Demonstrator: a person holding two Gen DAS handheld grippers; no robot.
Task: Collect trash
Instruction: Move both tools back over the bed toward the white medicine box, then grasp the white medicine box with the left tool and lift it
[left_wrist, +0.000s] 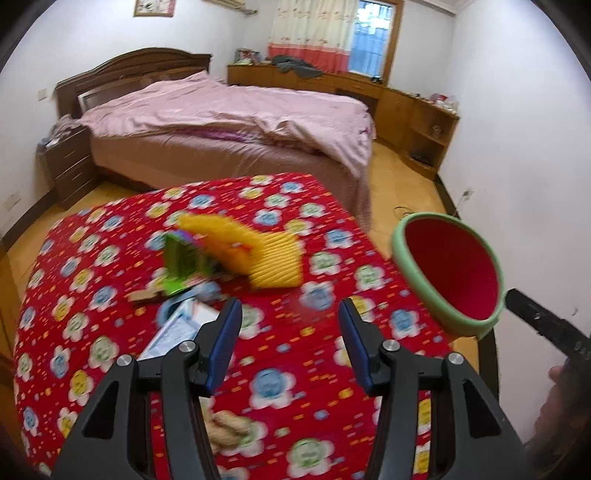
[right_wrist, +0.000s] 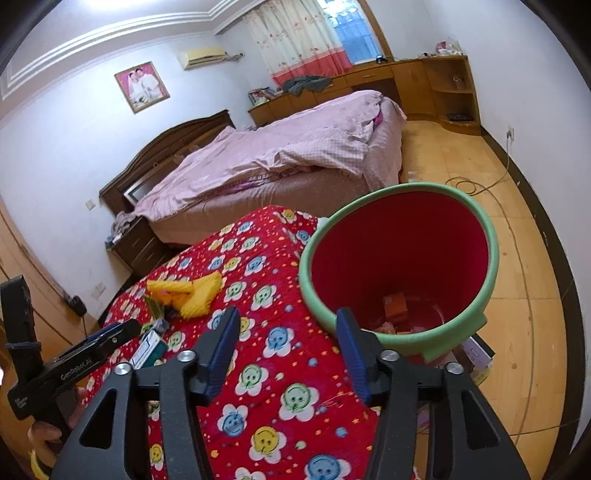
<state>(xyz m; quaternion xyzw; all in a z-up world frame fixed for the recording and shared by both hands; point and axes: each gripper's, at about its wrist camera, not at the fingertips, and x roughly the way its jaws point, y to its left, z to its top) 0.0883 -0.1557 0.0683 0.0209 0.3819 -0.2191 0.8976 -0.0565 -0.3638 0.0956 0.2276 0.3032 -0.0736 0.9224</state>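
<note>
Red flower-patterned cloth (right_wrist: 280, 369), green-rimmed red bin (right_wrist: 402, 258), yellow ribbed toy (left_wrist: 273, 258), pink bedspread (left_wrist: 236, 114).

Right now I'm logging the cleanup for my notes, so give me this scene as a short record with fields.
surface: red flowered cloth
bin: red bin with green rim at the cloth's edge, some scraps inside
trash left: yellow ribbed wrapper, green packet, white box, peanuts
left gripper: open, nothing between the fingers
right gripper: open, nothing held, beside the bin
background: bed with pink cover
</note>
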